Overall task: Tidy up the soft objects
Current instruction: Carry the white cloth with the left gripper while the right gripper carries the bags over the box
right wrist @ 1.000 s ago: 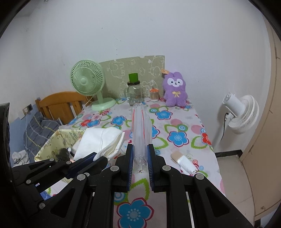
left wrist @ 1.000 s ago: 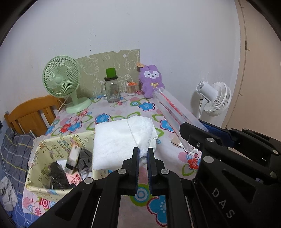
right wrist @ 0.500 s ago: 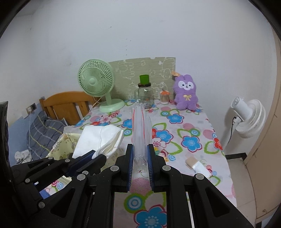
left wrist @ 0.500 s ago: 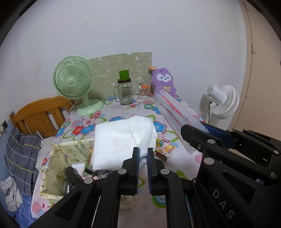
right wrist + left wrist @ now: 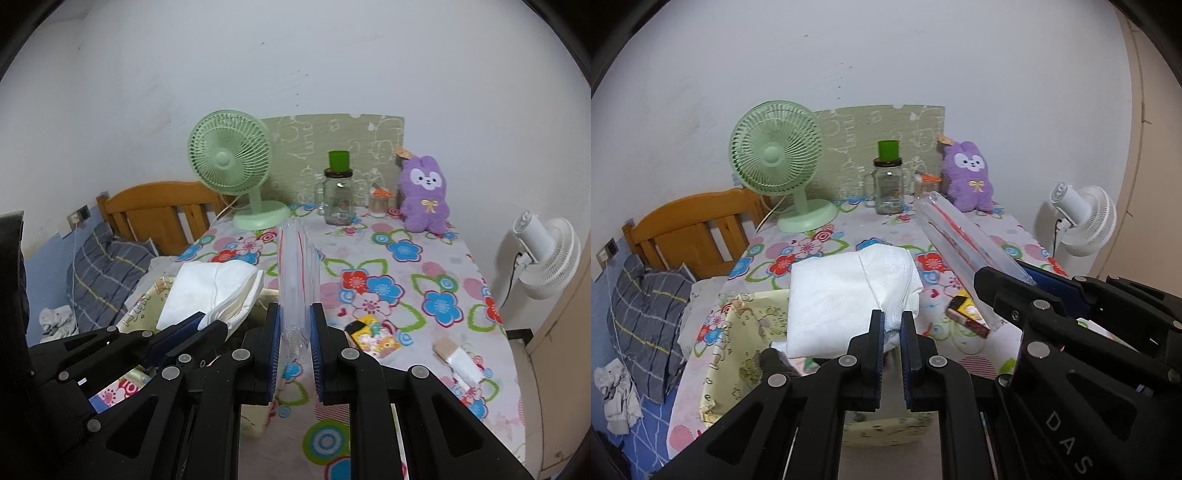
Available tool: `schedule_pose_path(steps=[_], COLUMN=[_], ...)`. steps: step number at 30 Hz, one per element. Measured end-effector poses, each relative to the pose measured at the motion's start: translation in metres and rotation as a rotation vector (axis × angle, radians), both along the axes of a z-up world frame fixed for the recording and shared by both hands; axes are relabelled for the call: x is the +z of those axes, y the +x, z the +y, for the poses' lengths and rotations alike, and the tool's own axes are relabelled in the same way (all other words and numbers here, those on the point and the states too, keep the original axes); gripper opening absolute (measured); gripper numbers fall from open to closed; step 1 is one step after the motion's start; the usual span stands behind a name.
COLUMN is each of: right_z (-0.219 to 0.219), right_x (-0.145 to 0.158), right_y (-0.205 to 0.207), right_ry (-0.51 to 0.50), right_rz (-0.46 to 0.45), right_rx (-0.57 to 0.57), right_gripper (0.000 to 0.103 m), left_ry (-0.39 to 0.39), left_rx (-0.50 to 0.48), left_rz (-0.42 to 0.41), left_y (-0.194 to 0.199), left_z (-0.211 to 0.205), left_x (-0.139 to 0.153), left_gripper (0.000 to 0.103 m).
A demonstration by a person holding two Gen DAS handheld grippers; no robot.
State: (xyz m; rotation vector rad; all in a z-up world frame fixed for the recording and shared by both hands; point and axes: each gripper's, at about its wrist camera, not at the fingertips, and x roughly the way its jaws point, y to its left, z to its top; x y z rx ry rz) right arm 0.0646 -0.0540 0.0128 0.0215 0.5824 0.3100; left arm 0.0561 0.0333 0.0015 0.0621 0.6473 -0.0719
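My left gripper (image 5: pixel 892 323) is shut on a folded white cloth (image 5: pixel 846 295) and holds it in the air above a pale yellow fabric basket (image 5: pixel 738 332). The cloth also shows in the right wrist view (image 5: pixel 214 291). My right gripper (image 5: pixel 295 325) is shut on a clear plastic zip bag with a red stripe (image 5: pixel 297 266), which stands up between the fingers; it also shows in the left wrist view (image 5: pixel 964 240). A purple plush bunny (image 5: pixel 424 199) sits at the back of the floral table (image 5: pixel 406 280).
A green desk fan (image 5: pixel 236 173), a glass jar with a green cup on top (image 5: pixel 338 199) and a small jar (image 5: pixel 378 203) stand at the back. A colourful packet (image 5: pixel 373 334) and a white tube (image 5: pixel 458 360) lie on the table. A white floor fan (image 5: pixel 546 251) is right, a bed (image 5: pixel 103 266) left.
Both grippers have risen and drawn back from the table with their loads still held. The basket now lies lower and nearer under the cloth.
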Motion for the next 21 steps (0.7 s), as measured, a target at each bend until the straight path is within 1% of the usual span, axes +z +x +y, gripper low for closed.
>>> schedule_pose_path(steps=[11,18,21], right_z=[0.036,0.056,0.065], right_x=[-0.009,-0.019,-0.027], right_y=[0.012,0.021,0.025], right_ry=[-0.012,-0.023,-0.037], right_rz=[0.020,0.046,0.062], right_rx=[0.063,0.102,0.116], right_gripper=[0.018,0.018,0.018], left_ry=[0.010,0.023,0.041], left_rx=[0.051,0.072,0.079], left_rz=[0.013,0.036,0.050], left_y=[0.009,0.016,0.021], left_z=[0.033,0.051,0.057], left_x=[-0.010,-0.024,-0.032], left_gripper=[0.005,0.005,0.005])
